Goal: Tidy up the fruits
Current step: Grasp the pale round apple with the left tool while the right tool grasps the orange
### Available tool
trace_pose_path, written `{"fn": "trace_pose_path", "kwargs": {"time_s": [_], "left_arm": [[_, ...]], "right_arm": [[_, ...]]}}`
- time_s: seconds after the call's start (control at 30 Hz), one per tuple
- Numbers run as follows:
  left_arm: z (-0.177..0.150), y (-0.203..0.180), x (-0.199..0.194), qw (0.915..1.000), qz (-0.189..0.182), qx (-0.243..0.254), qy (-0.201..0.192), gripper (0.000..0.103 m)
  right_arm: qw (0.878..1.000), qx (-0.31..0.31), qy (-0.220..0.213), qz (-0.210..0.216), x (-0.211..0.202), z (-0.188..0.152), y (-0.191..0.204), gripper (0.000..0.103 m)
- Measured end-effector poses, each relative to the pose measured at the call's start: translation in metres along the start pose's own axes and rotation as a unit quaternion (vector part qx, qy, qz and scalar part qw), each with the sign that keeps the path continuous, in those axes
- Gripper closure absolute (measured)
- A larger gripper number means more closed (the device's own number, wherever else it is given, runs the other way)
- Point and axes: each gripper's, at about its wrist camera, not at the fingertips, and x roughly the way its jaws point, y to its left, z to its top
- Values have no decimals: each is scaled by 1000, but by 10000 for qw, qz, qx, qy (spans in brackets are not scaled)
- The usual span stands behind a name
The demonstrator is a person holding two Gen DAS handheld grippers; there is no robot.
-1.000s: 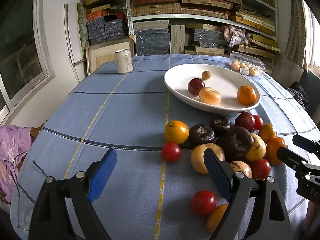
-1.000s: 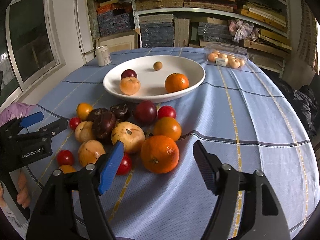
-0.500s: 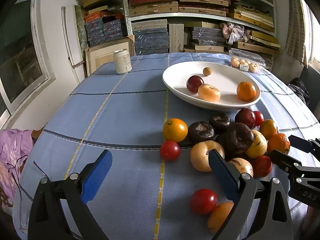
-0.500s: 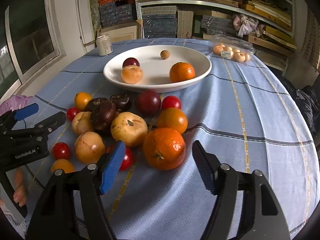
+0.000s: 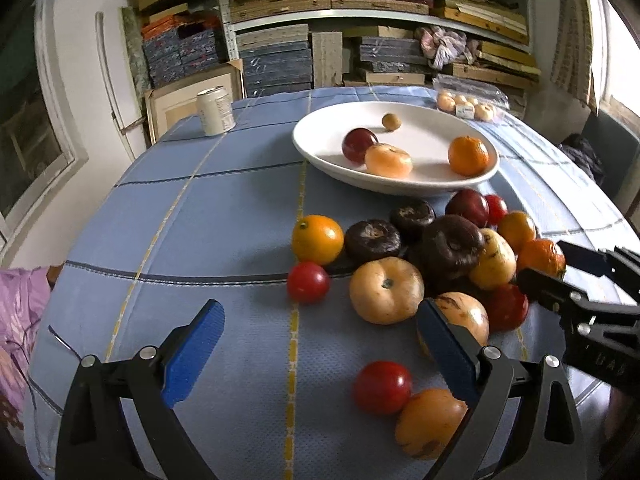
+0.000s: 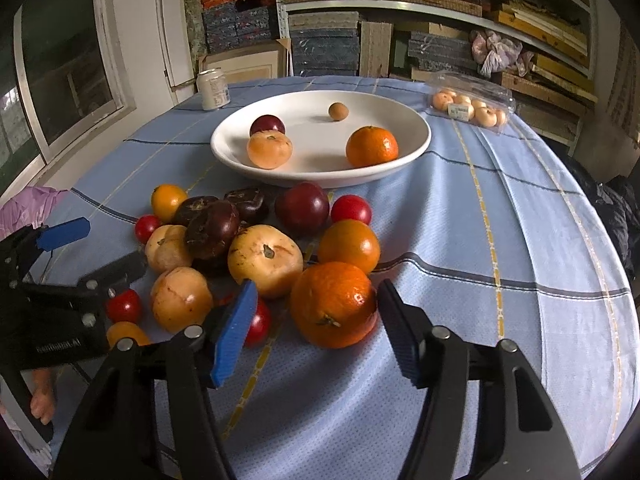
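The right gripper (image 6: 314,330), spread wide, brackets the large orange (image 6: 334,305) on the bench (image 6: 500,220), while the left gripper (image 5: 320,346), equally spread, hangs just short of the fruit pile (image 5: 436,256).

Bowl (image 6: 416,148) glossy white ceramic look. Tablecloth (image 6: 500,216) matt woven blue cloth, dimpled texture. Orange (image 6: 334,304) by the bowl has pebbly skin; tomato (image 5: 382,387) smooth, shiny. Can (image 5: 215,110) behind the bowl looks metal. Clamshell (image 6: 472,100) clear glossy plastic. Gripper pads (image 6: 236,332) ribbed blue.
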Motion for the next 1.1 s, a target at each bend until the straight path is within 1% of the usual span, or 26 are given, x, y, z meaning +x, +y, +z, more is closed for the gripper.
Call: {"fn": "trace_pose_path", "kwargs": {"time_s": [0.17, 0.3, 0.47, 0.53, 0.57, 0.63, 0.67, 0.73, 0.77, 0.8, 0.97, 1.07, 1.1], "left_arm": [[1, -6, 8, 9999, 68, 143, 66, 5], [3, -3, 12, 9999, 15, 87, 94, 6], [5, -7, 15, 9998, 81, 165, 82, 6], [5, -8, 15, 9997, 101, 201, 44, 6], [6, -8, 15, 9997, 98, 207, 33, 6], [6, -7, 16, 9998, 47, 194, 30, 6], [7, -6, 17, 9998, -19, 175, 44, 8], [7, -3, 18, 9994, -330, 70, 117, 17], [7, -3, 18, 9990, -431, 36, 133, 23], [7, -2, 18, 9985, -529, 14, 140, 26], [5, -5, 16, 9984, -556, 66, 121, 30], [4, 2, 19, 9967, -765, -117, 255, 32], [3, 4, 19, 9958, -850, -170, 294, 36]], "right_arm": [[9992, 381, 134, 52, 5, 0, -16, 42], [9989, 424, 181, 19, 8, 0, -18, 42], [9987, 431, 269, -23, 13, 1, -19, 42], [9985, 395, 388, -5, 18, 0, -19, 45], [9985, 399, 379, 12, 17, 0, -19, 46], [9986, 361, 370, 60, 17, 0, -18, 55], [9987, 342, 376, 50, 17, 0, -17, 57], [9987, 346, 374, 54, 17, -1, -16, 57], [9986, 361, 376, 67, 16, -1, -17, 57], [9986, 376, 376, 80, 16, -1, -17, 57], [9985, 389, 375, 95, 16, -1, -17, 57], [9985, 386, 371, 97, 16, -1, -17, 57], [9985, 386, 372, 98, 16, -1, -17, 57]]}}
